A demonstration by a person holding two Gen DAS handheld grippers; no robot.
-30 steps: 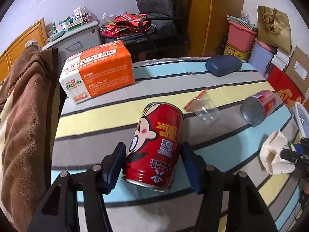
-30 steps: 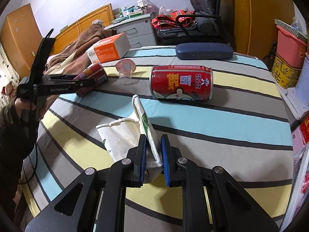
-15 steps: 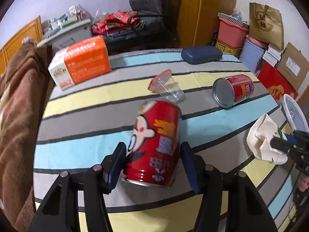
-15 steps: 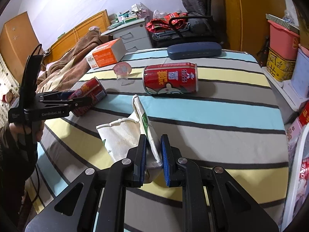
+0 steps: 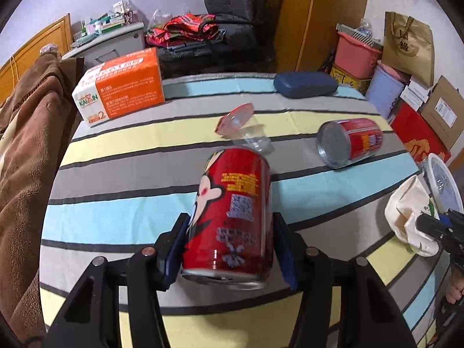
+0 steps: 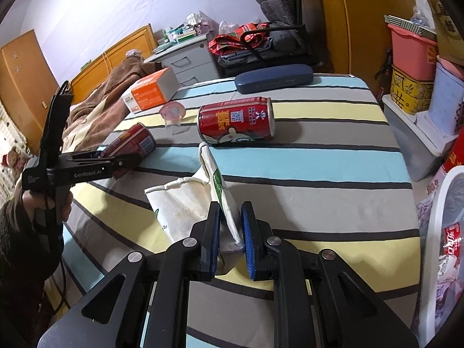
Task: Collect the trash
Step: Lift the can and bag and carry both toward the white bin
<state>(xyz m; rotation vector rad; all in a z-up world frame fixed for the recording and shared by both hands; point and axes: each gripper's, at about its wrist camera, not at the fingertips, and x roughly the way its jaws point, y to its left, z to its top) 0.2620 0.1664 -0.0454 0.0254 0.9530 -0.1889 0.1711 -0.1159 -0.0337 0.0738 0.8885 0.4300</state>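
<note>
Red can point(image 5: 232, 217) between closing left jaws; cream bag point(image 6: 197, 203) in right jaws.

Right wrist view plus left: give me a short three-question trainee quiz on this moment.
1. True or false: the right tool is shut on the cream cloth bag.
2. The left tool holds: A) a red metal drink can, B) a clear plastic cup, C) a dark blue oblong case?
3. How many red cans show in all?
Key: 1 true. 2 A; the jaws are closing on it. 3 two: the held one and a second red can lying on its side on the striped tablecloth.
</note>
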